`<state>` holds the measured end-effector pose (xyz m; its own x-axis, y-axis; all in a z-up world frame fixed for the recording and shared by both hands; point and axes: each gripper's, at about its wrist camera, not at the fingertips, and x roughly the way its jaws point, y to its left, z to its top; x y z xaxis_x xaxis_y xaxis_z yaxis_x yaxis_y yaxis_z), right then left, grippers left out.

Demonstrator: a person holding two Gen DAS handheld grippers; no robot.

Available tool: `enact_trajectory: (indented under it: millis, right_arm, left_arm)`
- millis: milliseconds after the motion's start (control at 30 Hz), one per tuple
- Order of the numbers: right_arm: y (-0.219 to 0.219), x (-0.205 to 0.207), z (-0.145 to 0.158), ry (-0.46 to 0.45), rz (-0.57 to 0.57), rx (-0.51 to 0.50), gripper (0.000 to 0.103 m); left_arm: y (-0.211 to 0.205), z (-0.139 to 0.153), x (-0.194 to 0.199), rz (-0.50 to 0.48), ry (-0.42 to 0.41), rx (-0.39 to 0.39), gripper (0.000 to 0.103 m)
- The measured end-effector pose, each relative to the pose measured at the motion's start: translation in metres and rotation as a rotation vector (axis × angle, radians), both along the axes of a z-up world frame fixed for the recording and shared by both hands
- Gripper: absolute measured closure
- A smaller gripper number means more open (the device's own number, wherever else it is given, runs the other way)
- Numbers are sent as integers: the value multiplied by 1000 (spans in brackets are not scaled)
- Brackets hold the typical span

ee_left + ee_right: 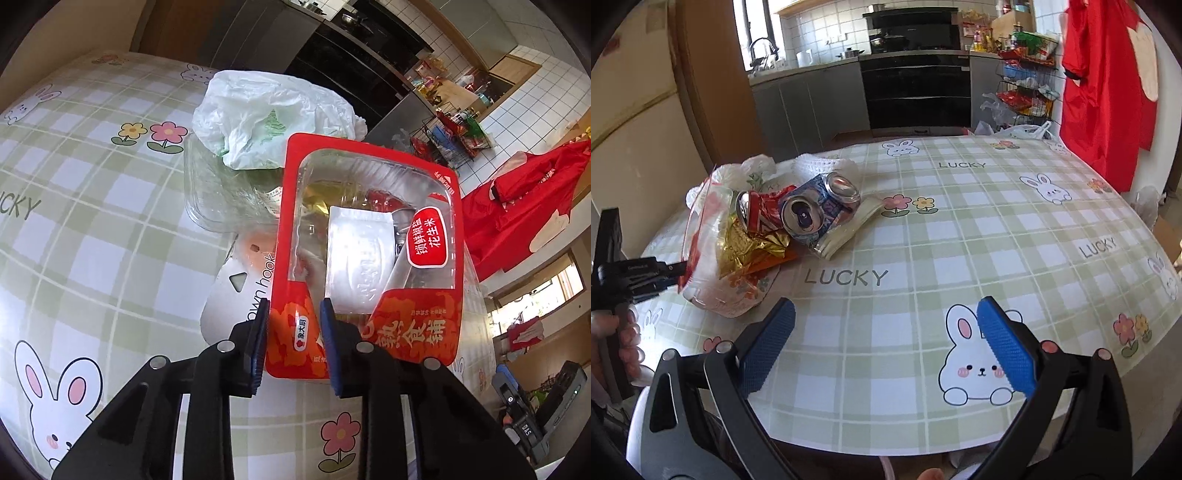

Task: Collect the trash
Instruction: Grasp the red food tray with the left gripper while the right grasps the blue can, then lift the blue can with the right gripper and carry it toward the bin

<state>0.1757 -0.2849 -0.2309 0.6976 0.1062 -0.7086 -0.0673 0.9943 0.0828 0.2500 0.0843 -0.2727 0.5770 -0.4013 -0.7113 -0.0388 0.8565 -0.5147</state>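
My left gripper [295, 343] is shut on the near edge of a red food tray with a clear window [365, 258]; the same tray shows at the left of the right wrist view [713, 258], tilted, with gold foil [750, 243] in it. Behind it lie a clear plastic box [221, 192], a white plastic bag [266, 114] and a white card [236, 291]. A crushed red can [757, 214] and a crushed blue can [820, 206] lie beside the tray. My right gripper [886, 347] is open and empty above the tablecloth.
The green checked tablecloth with rabbits [979, 240] covers a round table. A red garment [1104, 81] hangs at the right. Kitchen counter and oven [916, 88] stand beyond the far edge, with a wire rack [1023, 85] of goods.
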Motion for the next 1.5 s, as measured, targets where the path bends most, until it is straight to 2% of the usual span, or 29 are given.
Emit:
enact_trajectory:
  millis: [67, 167, 367, 433, 500, 667, 933, 1067, 1100, 1167, 1233, 1500]
  right_arm:
    - [5, 12, -1, 8, 23, -44, 6]
    - [11, 29, 2, -36, 80, -54, 6]
    - [38, 72, 0, -48, 256, -89, 8]
    - [55, 85, -6, -34, 328, -142, 21]
    - [73, 99, -14, -6, 395, -192, 29]
    - [104, 124, -26, 35, 479, -231, 38]
    - [123, 150, -38, 79, 532, -283, 40]
    - [126, 158, -42, 103, 552, -283, 49]
    - [127, 159, -42, 100, 553, -285, 54]
    - [123, 158, -40, 99, 559, -282, 54]
    - [121, 154, -38, 87, 561, -275, 62]
    - [106, 135, -20, 27, 518, -203, 69]
  left_arm:
    - [0, 9, -5, -3, -28, 18, 77]
    - [3, 25, -15, -3, -77, 33, 79]
    - [11, 47, -31, -8, -137, 53, 92]
    - [11, 50, -33, -11, -144, 63, 95]
    - [14, 50, -34, -8, -140, 62, 95]
    - [21, 55, -40, 8, -159, 58, 95]
    - [28, 66, -49, 13, -196, 77, 97]
    - [29, 59, -50, 14, -182, 61, 97]
    - [30, 59, -50, 15, -183, 58, 97]
    - [30, 59, -51, 17, -185, 53, 97]
    - [31, 60, -52, 22, -189, 55, 97]
    - [31, 48, -51, -7, -144, 44, 95]
